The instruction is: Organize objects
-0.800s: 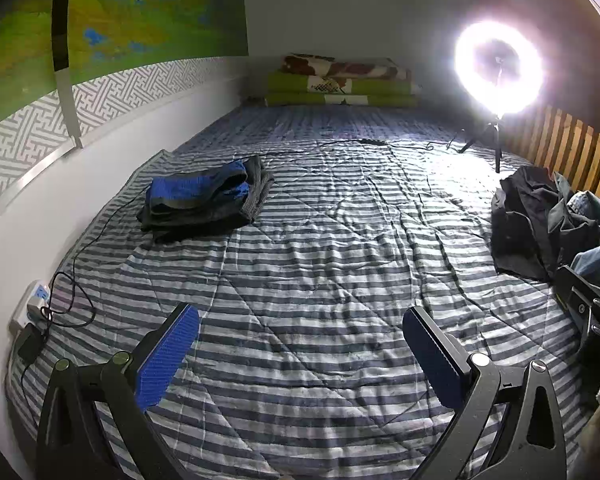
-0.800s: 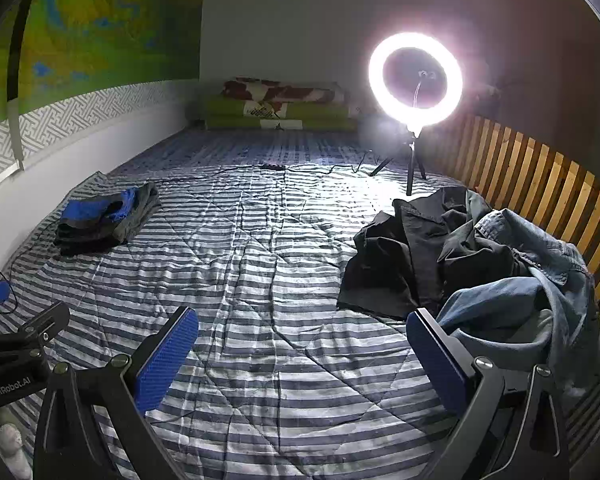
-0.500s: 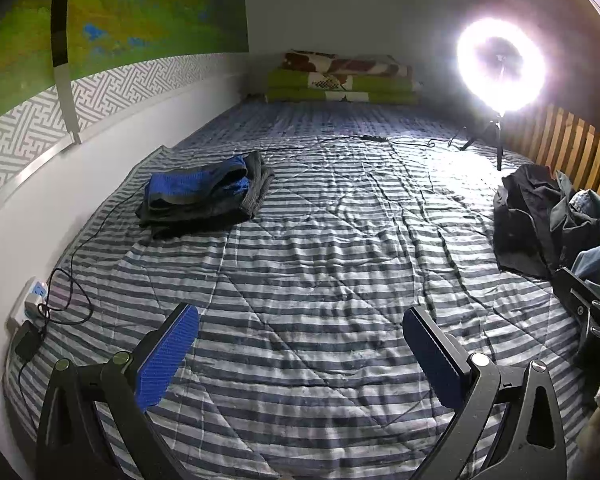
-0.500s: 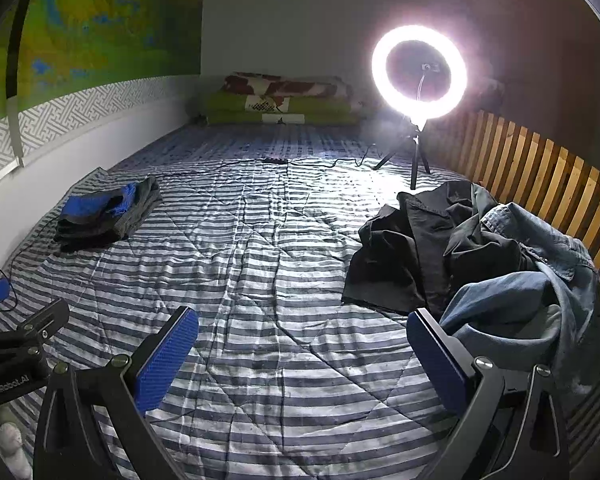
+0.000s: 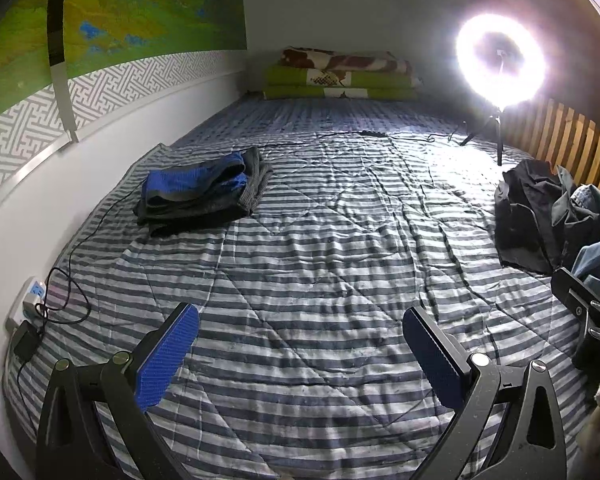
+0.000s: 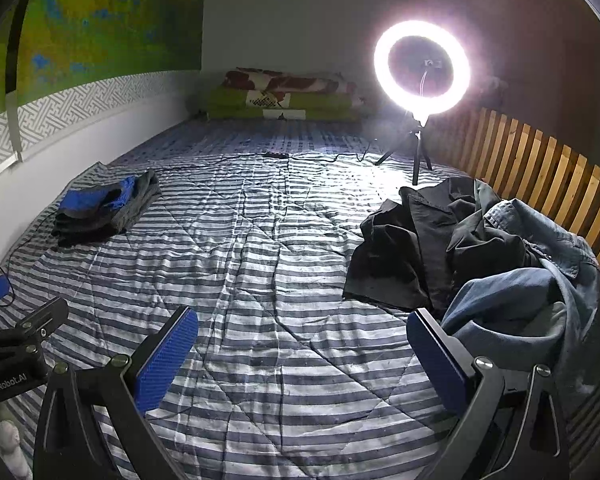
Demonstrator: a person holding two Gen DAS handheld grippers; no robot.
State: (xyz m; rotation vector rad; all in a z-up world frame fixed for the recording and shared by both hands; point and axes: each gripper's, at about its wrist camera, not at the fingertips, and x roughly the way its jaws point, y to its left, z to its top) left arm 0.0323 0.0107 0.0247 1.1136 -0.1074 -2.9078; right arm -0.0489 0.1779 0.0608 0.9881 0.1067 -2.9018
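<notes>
From the left wrist view, the left gripper (image 5: 300,344) hangs over bare striped bedspread (image 5: 300,240) with its jaws spread wide and nothing between them. One folded stack of clothes (image 5: 204,192), blue on top of grey, lies near the wall, well ahead and to the left. One power strip (image 5: 30,300) sits at the bed's edge with a loose cable (image 5: 72,292) trailing across the cover; a low sweep that way could snag it.

From the right wrist view, the right gripper (image 6: 300,348) is likewise spread and empty. Just beside its right finger lies the unsorted heap: one black garment (image 6: 416,248) and one denim garment (image 6: 540,280), overlapping. Grabbing one would likely drag the other along. One ring light (image 6: 422,68) stands on its tripod just behind the heap, so a hard tug on the cloth might topple it. Folded blankets (image 6: 284,96) lie at the far end.
</notes>
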